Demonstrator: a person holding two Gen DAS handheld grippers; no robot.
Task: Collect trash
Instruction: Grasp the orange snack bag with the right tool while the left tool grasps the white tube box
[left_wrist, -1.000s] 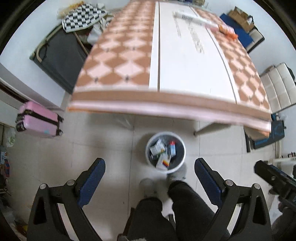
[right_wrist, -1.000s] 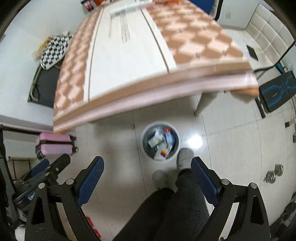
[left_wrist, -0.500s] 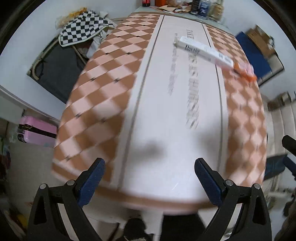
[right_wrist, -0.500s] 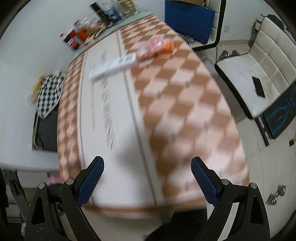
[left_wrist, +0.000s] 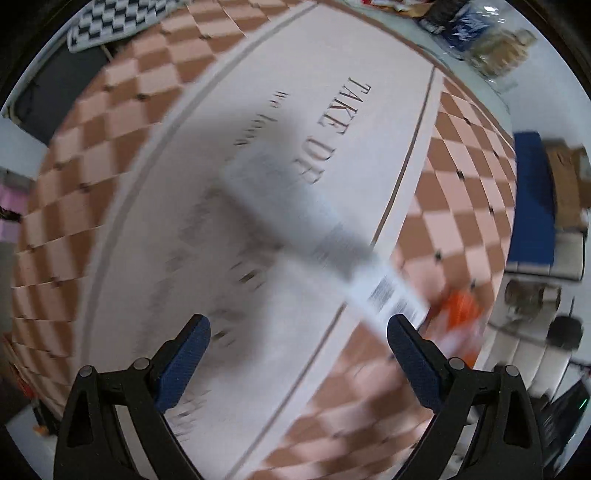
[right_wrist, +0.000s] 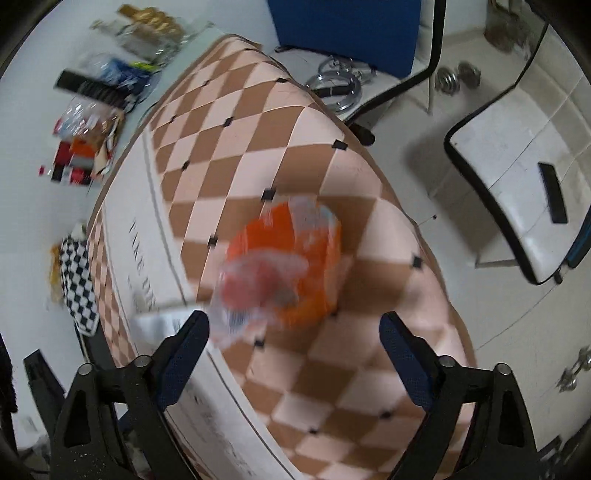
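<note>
Hovering over the table now, both grippers have left the floor bin seen a second ago; that bin and the person's legs are gone from view. Left gripper is wide open, empty; the long white box, blurred, lies ahead of it, running from 11 to 4 o'clock, its barcode end just beside the right finger. Orange wrapper sits at 3 o'clock, near the table's edge. Right gripper is open, nothing between its fingers; jaws have just been closing slightly. Wrapper lies at its 12 o'clock, box end at 9. Bare cloth all around. Chair stands off the edge at 2 o'clock.
</note>
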